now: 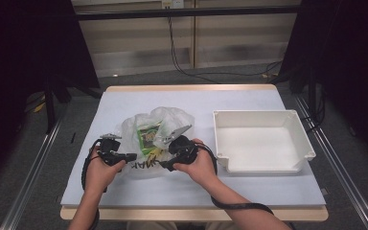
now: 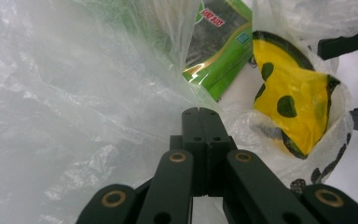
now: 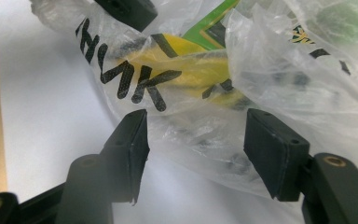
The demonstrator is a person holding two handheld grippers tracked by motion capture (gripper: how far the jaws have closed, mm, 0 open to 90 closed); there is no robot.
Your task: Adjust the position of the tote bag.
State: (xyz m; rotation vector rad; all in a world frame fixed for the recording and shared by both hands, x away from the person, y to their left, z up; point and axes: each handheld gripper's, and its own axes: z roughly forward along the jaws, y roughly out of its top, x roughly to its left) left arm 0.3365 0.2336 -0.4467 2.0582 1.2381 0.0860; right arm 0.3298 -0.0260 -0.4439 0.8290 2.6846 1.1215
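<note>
While the left gripper is pinching the clear plastic bag shut-jawed, the right gripper is gaping wide around its near edge; a white bin is sitting right.

A rectangular table with a pale blue-white top and light wooden edge; on it a crumpled clear plastic bag with black lettering near the middle; well right, a white rectangular plastic tray.

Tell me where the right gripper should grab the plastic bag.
Take the loose printed fold of the plastic bag between the open right gripper, coming from its near edge. The film bunches there, free of the packets inside, while the left gripper pinches the opposite side.
</note>
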